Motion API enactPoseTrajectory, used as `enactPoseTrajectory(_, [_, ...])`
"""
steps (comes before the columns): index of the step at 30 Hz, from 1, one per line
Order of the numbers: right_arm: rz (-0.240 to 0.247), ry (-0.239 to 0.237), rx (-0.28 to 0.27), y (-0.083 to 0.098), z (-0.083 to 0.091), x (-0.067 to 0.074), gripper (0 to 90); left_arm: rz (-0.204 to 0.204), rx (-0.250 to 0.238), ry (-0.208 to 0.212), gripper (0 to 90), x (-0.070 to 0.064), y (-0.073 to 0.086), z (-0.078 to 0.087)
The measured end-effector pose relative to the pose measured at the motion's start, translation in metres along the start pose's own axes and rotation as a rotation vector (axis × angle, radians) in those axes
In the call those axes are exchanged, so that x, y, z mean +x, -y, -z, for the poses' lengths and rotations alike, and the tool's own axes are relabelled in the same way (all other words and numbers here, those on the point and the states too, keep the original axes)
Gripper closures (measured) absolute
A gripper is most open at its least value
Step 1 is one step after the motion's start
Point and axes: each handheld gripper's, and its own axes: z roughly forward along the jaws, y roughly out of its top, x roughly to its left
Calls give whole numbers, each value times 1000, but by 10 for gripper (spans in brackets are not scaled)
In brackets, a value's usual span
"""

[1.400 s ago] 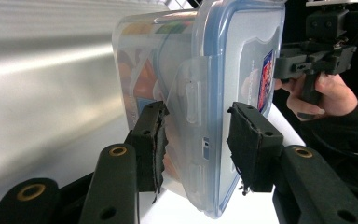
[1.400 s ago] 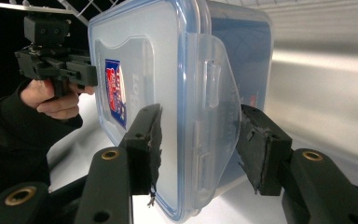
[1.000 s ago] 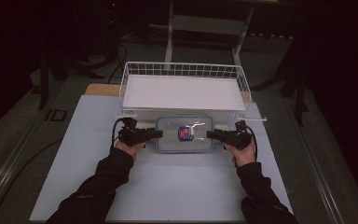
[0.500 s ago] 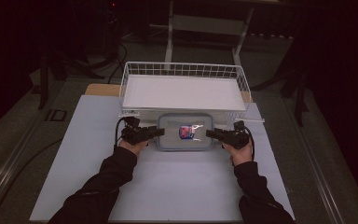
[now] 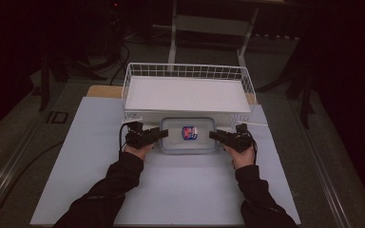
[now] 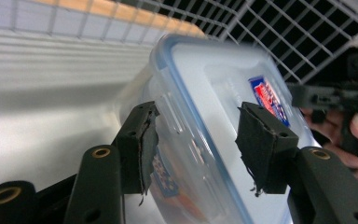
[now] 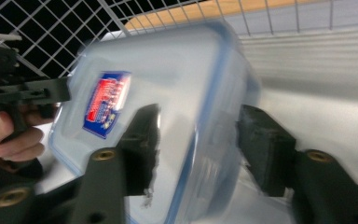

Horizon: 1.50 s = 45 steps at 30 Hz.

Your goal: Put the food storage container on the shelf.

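Item: clear rectangular plastic container with blue-rimmed lid [image 5: 188,134], which we hold between left hand-held gripper [image 5: 160,134] and right hand-held gripper [image 5: 214,136]; left jaws just opening, each pair straddling one end; white wire basket [image 5: 188,71] beyond.

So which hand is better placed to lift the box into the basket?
Right, probably. The right gripper seems to clamp one end of the box, near the basket. The left gripper has just been opening its jaws around the other end, so its hold looks loose.

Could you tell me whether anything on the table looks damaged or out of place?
The pads on the left gripper look torn and frayed at their edges. Otherwise the lidded box sits flat beside the wire basket.
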Motion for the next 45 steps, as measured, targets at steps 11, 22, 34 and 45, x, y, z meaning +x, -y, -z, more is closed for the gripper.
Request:
enactPoseTrajectory(11, [17,121,-17,-6,-4,10,435,-54,-44,-117,427,-8,-2,-5])
enactPoseTrajectory(22, [61,152,-13,-8,-3,20,390,-58,-32,-108,370,-11,-4,0])
enactPoseTrajectory(34, [95,132,-10,-5,8,39,368,-88,2,-26,230,-28,-3,29])
enactPoseTrajectory(45, [159,57,-16,2,24,77,374,-190,89,33,14,-57,13,61])
